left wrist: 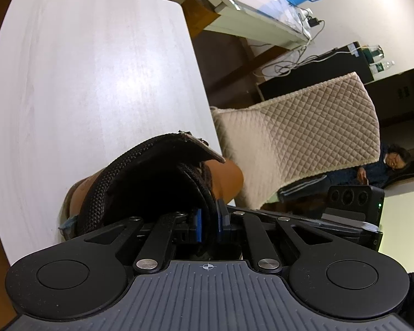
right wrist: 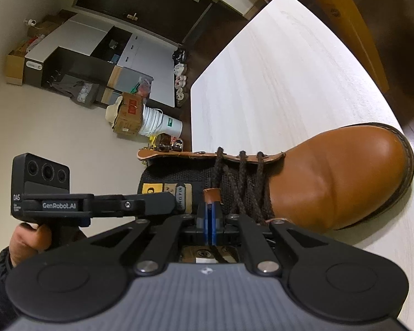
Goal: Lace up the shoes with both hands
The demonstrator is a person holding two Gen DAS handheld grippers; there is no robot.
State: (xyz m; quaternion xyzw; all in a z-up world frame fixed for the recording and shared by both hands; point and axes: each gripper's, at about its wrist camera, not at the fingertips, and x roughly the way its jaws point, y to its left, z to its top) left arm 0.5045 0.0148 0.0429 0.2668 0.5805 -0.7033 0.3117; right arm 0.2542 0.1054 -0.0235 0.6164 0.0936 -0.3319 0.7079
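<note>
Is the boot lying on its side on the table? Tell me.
No, the boot stands upright on its sole on the table, laces facing up.

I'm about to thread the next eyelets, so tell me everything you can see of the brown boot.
The boot is tan, smooth leather with a rounded toe and dark stitched welt, lying on the white table with its toe to the right in the right wrist view. A dark brown lace crosses three lower eyelet rows; the upper eyelets are unlaced. The black mesh tongue carries labels. The left gripper clamps the padded collar; the right gripper sits at the tongue's leather loop.
</note>
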